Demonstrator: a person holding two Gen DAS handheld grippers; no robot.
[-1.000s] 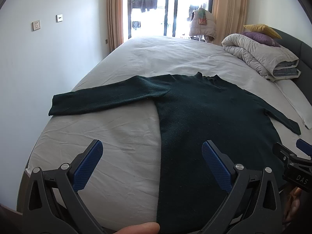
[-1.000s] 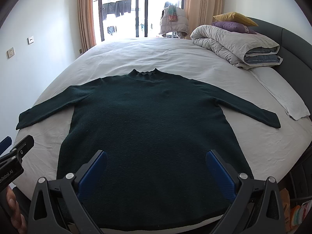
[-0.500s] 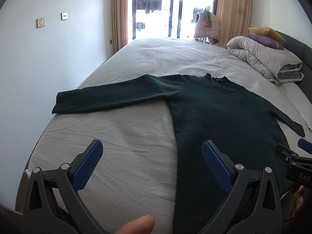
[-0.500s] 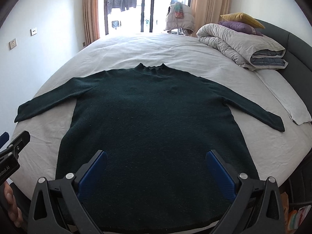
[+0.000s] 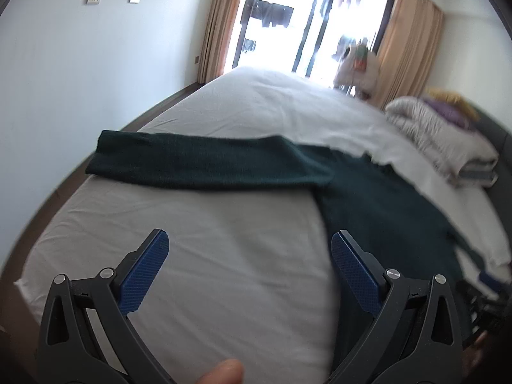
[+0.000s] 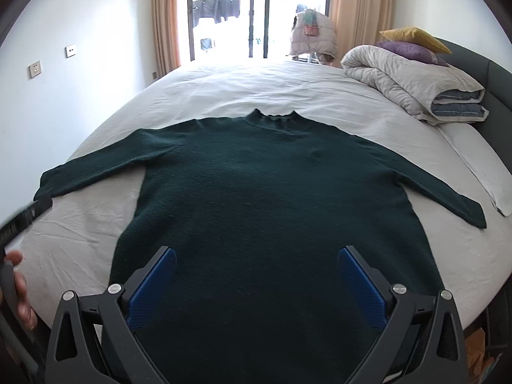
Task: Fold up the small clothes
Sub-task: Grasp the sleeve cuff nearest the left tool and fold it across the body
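Left gripper (image 5: 249,257): fingers spread wide, nothing between them; bare sheet lies under the gap.
Right gripper (image 6: 257,273): fingers spread wide, grasping nothing; it hovers over the sweater's lower body, near the hem.
Sweater (image 6: 272,211): dark green, laid flat on the bed (image 6: 224,96), hem toward the holder, collar (image 6: 275,116) away, both sleeves stretched out sideways.
Left sleeve (image 5: 198,163): lies ahead of the left fingers, apart from them, its long axis crosswise to their line; cuff at the bed's left edge, shoulder end to the right.
Right sleeve (image 6: 448,192): runs out to the right, well apart from the right fingers.
Nearer tool: judged, the left gripper is the closer one for the left sleeve; the right one is already over the body.
Next move, judged: reach forward to the left sleeve and carry it inward across the body.
Risk, judged: left view is blurred, so contact depth is hard to read.
Duvet (image 6: 416,86): rolled at the far right by the headboard, pillows on top.
Containers: none seen.
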